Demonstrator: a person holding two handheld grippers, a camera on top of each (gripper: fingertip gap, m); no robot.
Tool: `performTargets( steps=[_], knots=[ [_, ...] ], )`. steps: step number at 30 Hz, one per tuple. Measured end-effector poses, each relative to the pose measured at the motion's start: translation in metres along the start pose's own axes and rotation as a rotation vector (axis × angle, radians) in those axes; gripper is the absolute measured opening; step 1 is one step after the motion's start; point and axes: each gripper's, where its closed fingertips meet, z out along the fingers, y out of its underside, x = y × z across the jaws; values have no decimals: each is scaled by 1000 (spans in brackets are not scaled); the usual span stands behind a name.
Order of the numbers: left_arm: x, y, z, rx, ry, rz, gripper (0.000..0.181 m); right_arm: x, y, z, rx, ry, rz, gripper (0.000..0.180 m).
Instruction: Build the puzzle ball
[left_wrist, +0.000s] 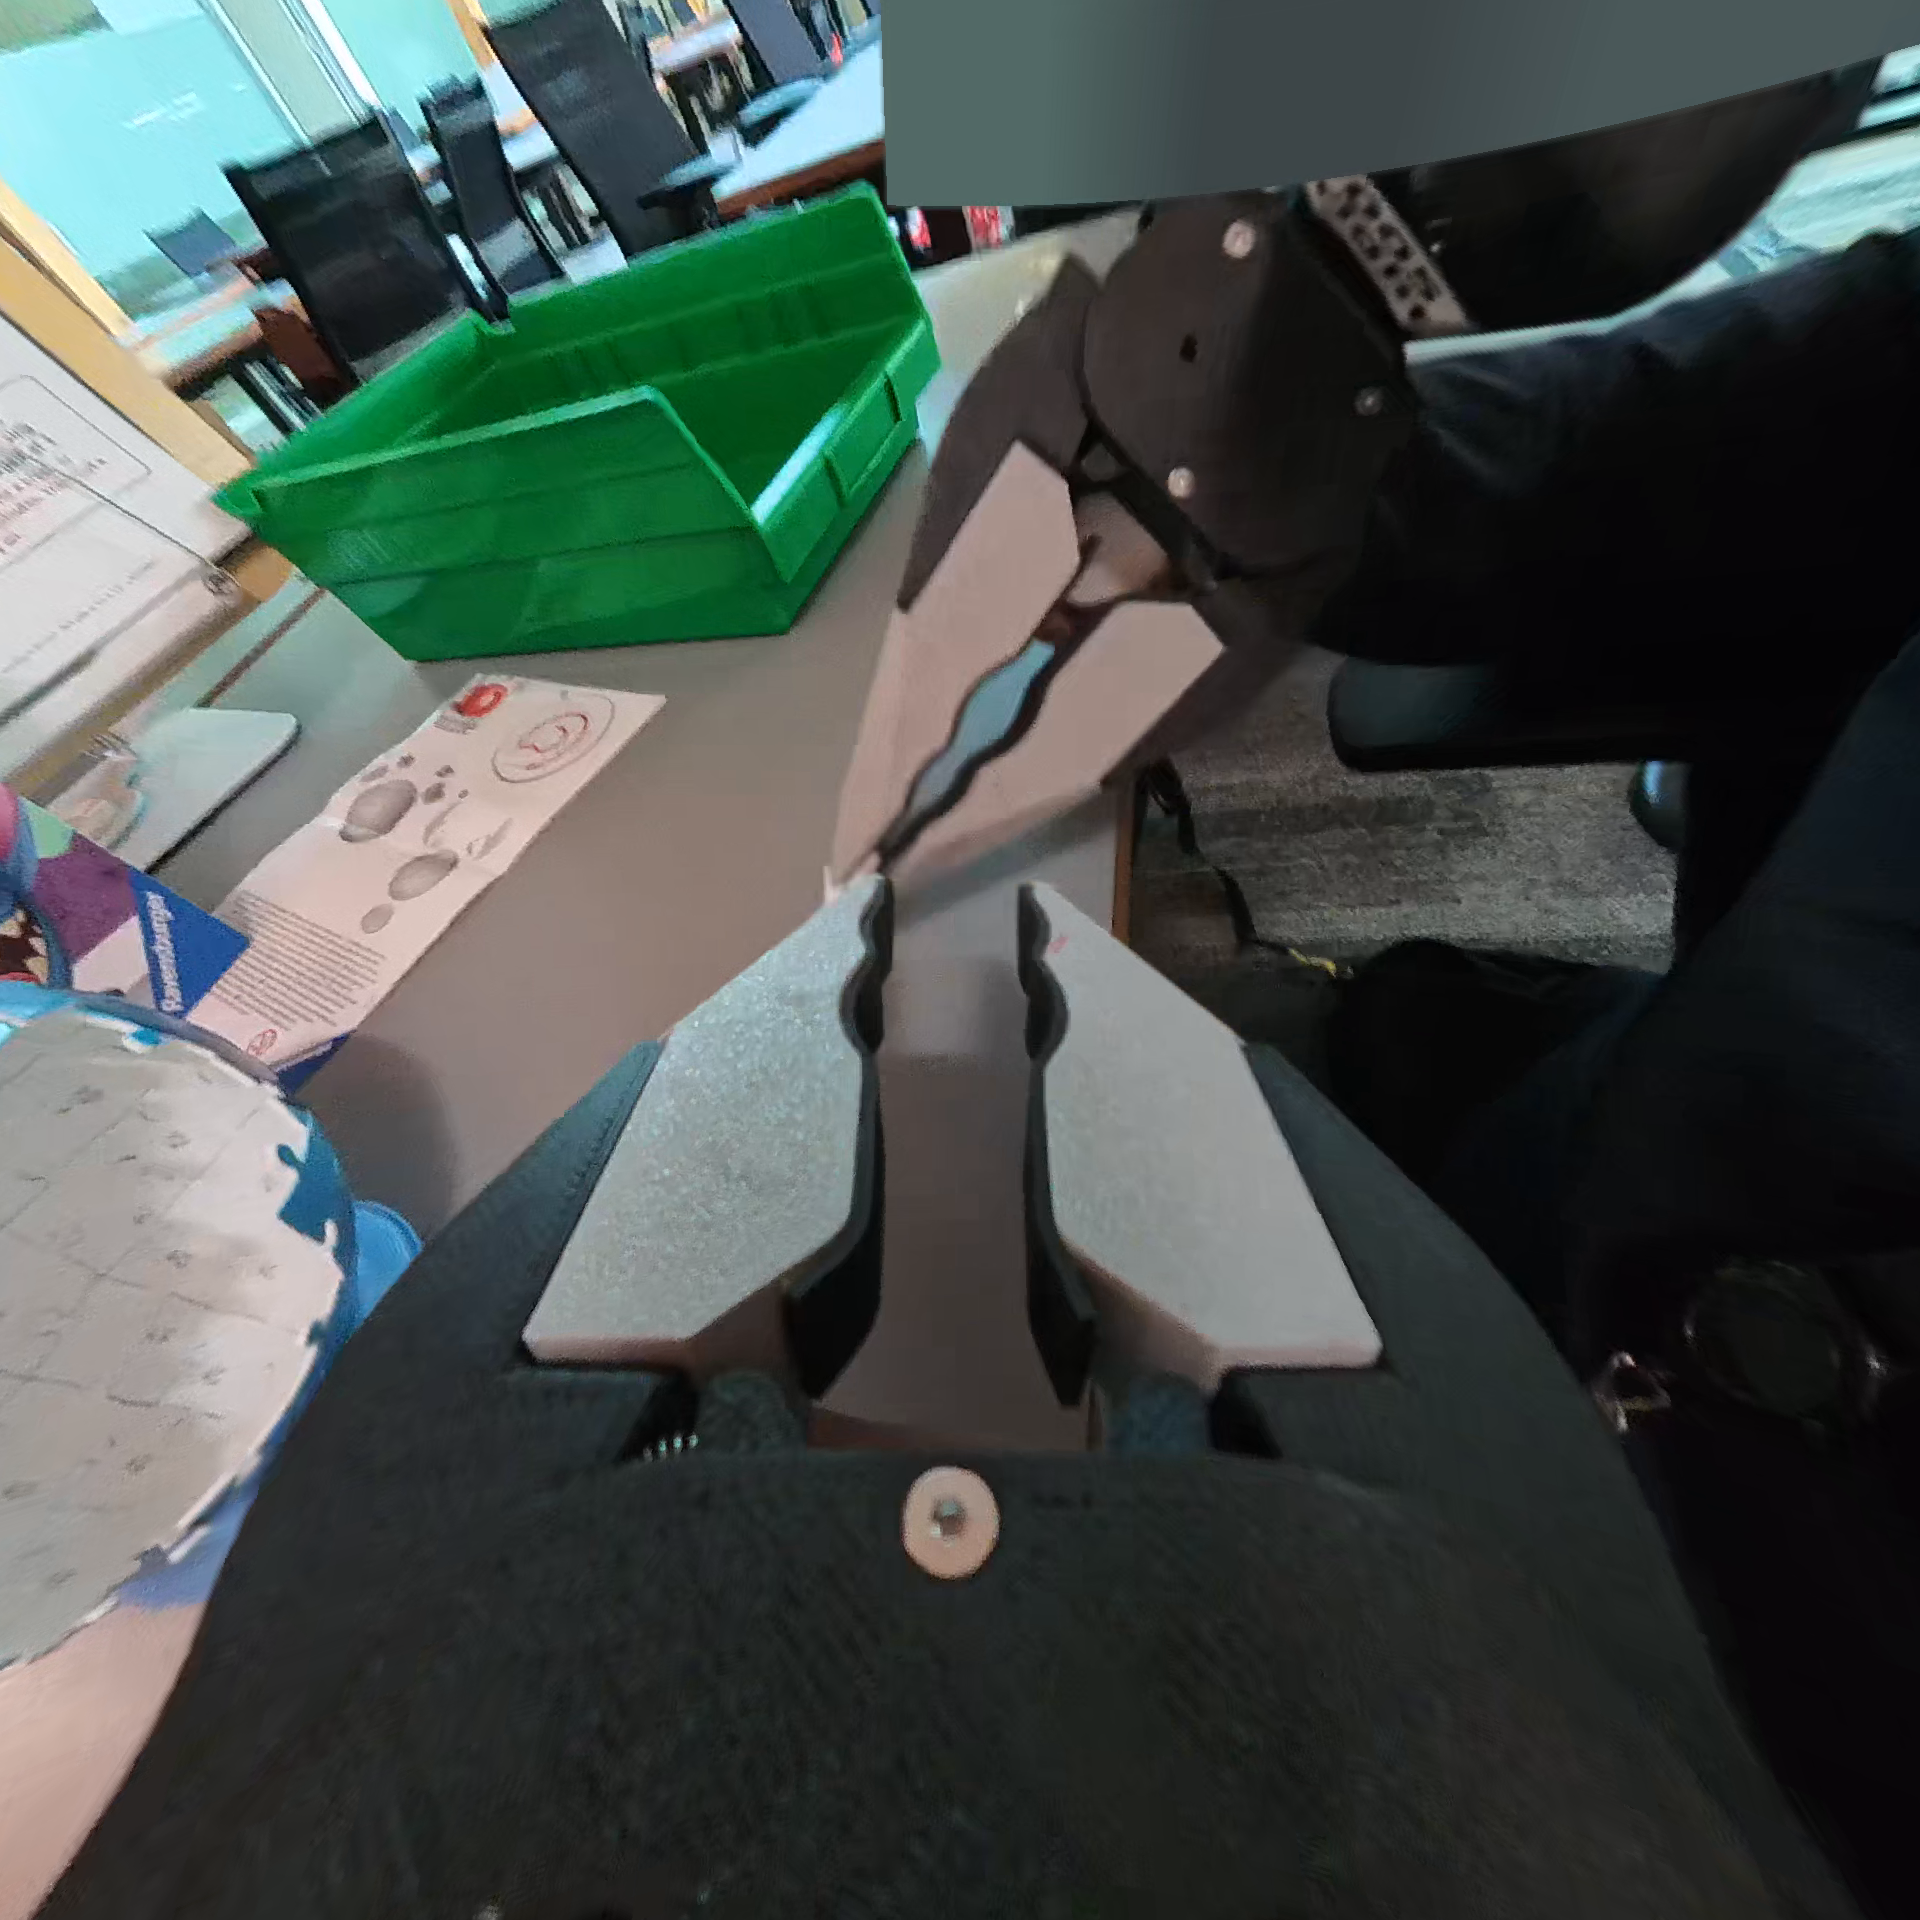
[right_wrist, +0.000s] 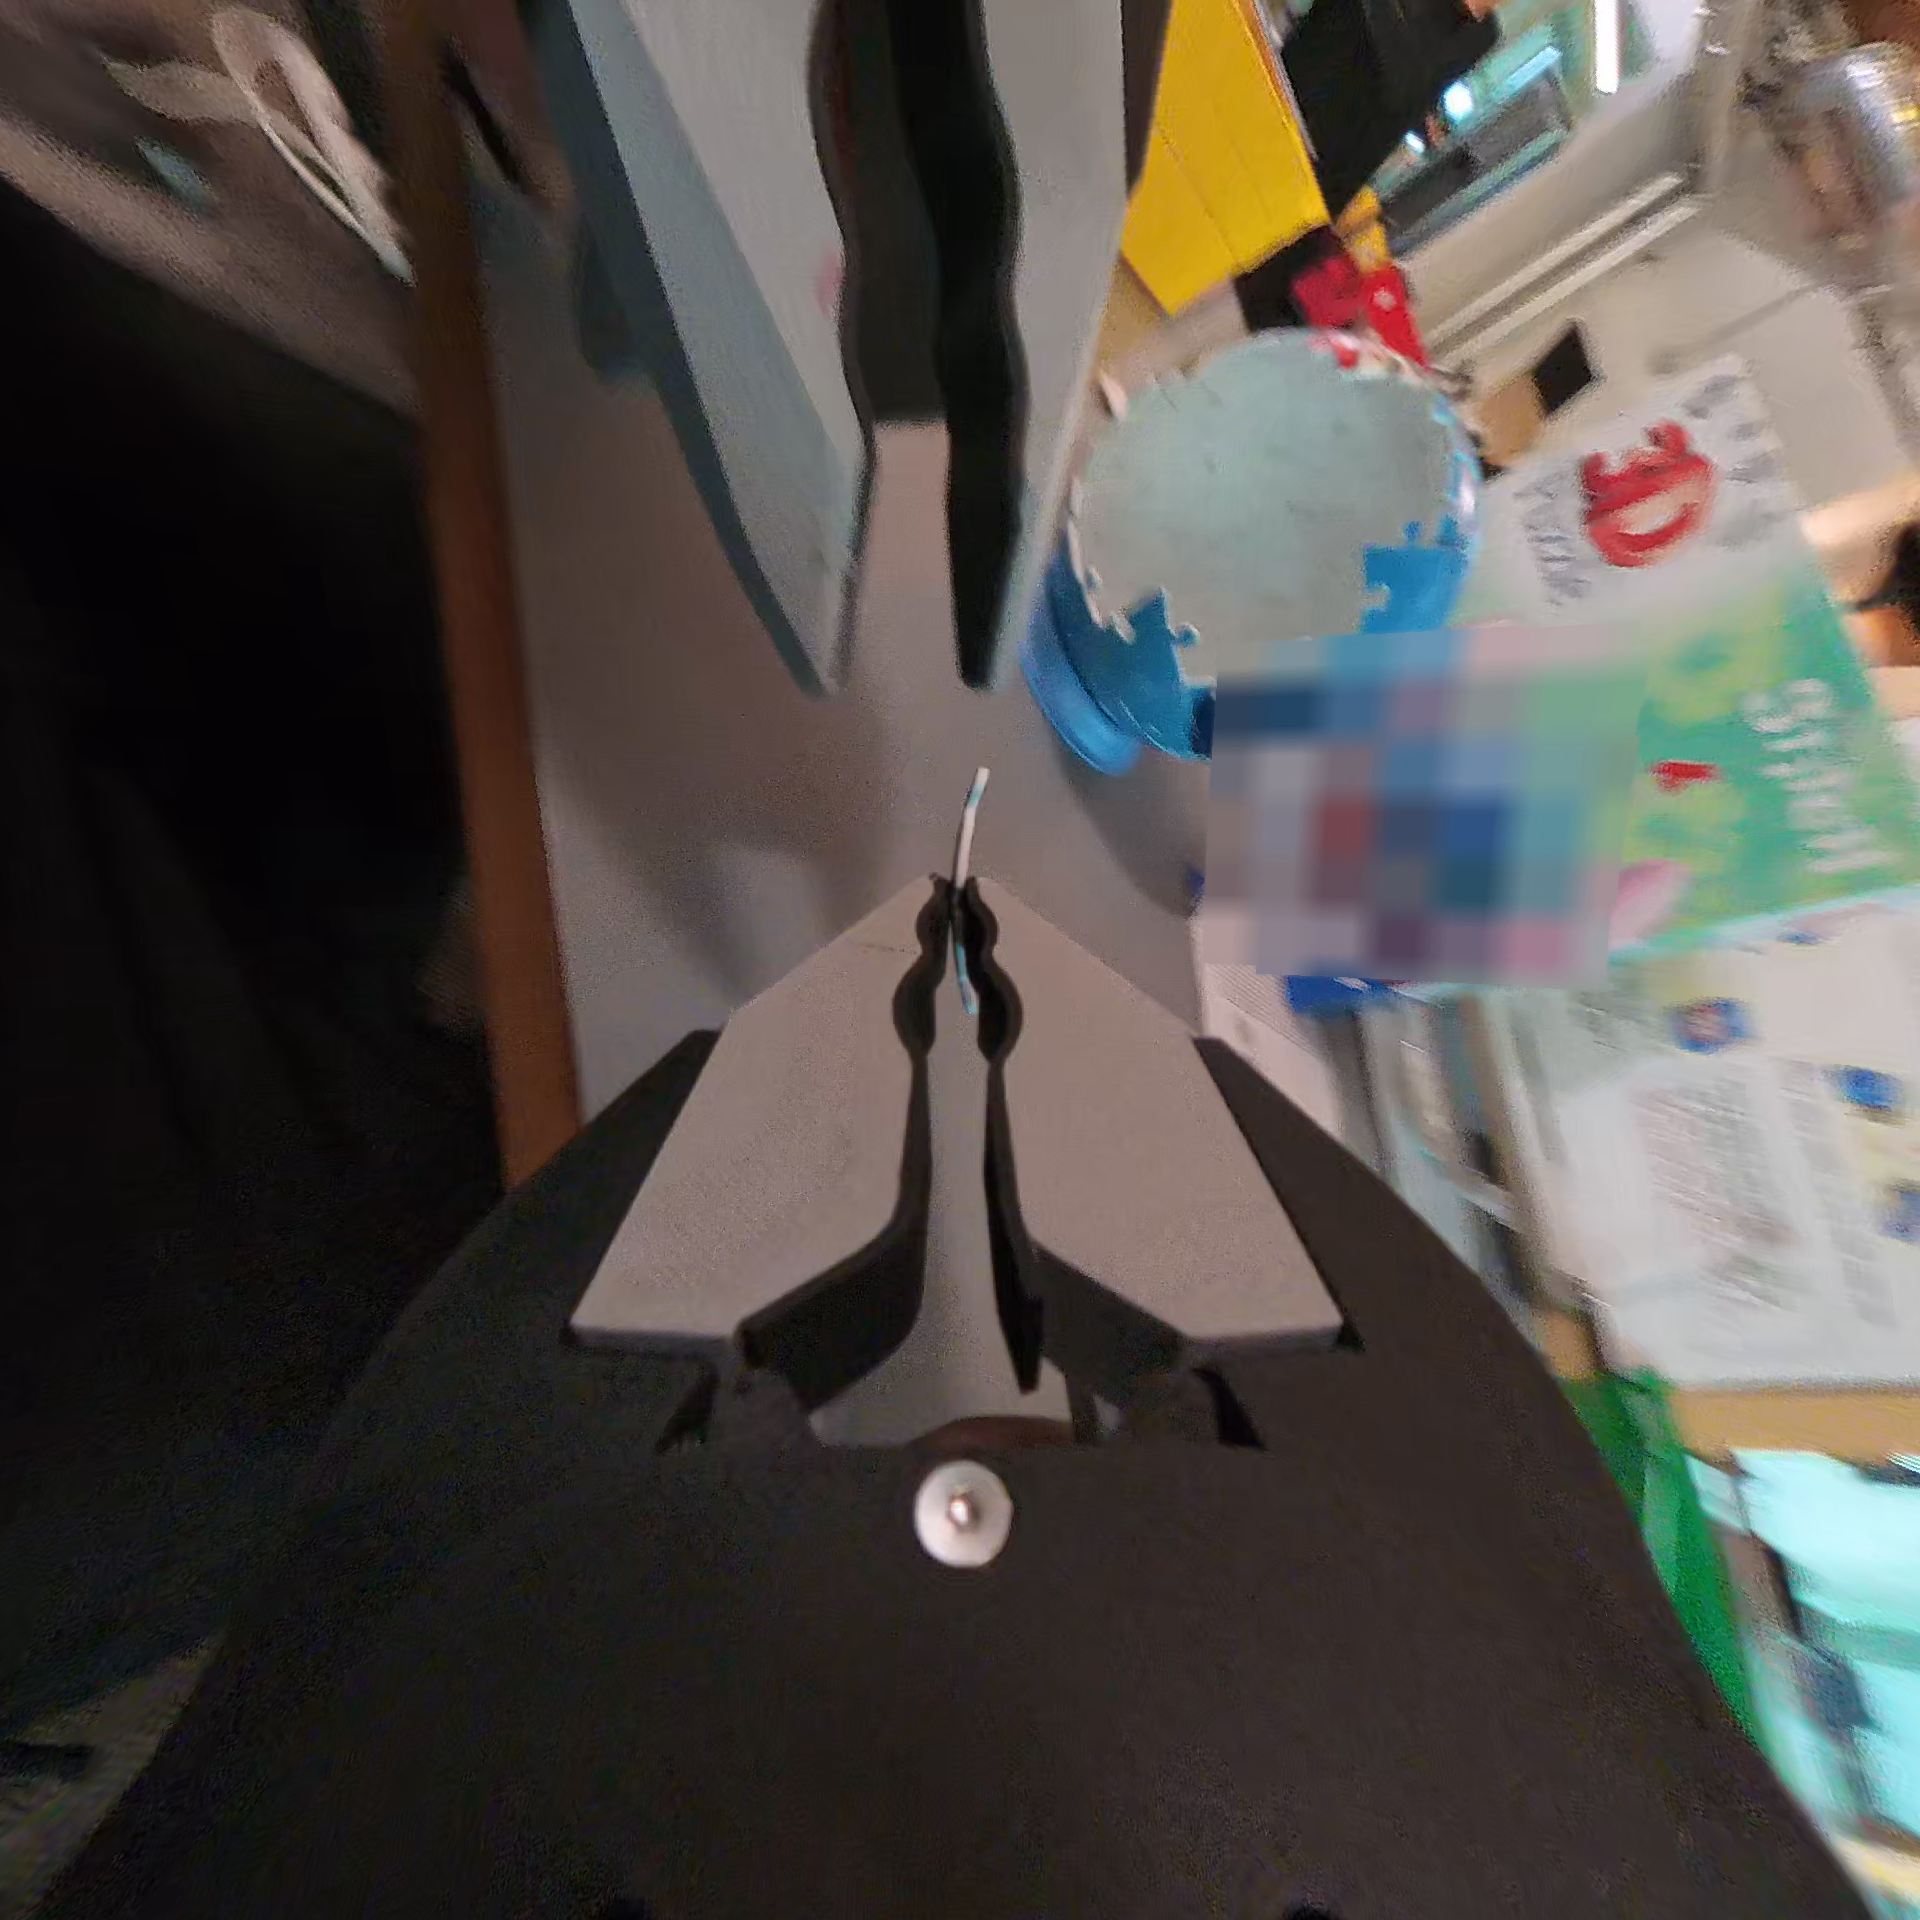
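Observation:
The half-built puzzle ball (left_wrist: 135, 1288) is a grey-lined, blue-edged shell at the lower left of the left wrist view. It also shows in the right wrist view (right_wrist: 1257, 509), sitting on a blue stand (right_wrist: 1101, 675). My left gripper (left_wrist: 954, 909) is open and empty over the grey table. My right gripper (right_wrist: 956, 894) is shut on a thin puzzle piece (right_wrist: 968, 842), seen edge-on, sticking out past the tips. In the left wrist view the right gripper (left_wrist: 883, 847) points down, tips just ahead of my left tips. In the right wrist view the left gripper (right_wrist: 894, 665) hangs open opposite.
A green plastic bin (left_wrist: 613, 468) stands on the table at the back. An instruction sheet (left_wrist: 436, 831) lies in front of it, and the puzzle box (left_wrist: 104, 935) is beside the ball. The table edge (left_wrist: 1122, 862) runs on the right, with carpet and a person's dark sleeve beyond.

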Motion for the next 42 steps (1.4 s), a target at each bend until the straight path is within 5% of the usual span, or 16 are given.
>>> performTargets(
  steps=[12,23,34,42],
  knots=[
    [-22,30,-6,-118,-122,102,25,-17,-7,23,-17,-34,-73,0],
    [-16,34,-7,-105,45,43,29,1,5,28,26,-31,67,0],
    [-30,0,-34,197,60,-36,4,7,13,31,22,-68,136,0],
    [-34,1,-33,186,52,-55,19,16,2,39,98,-131,245,0]
  ],
)
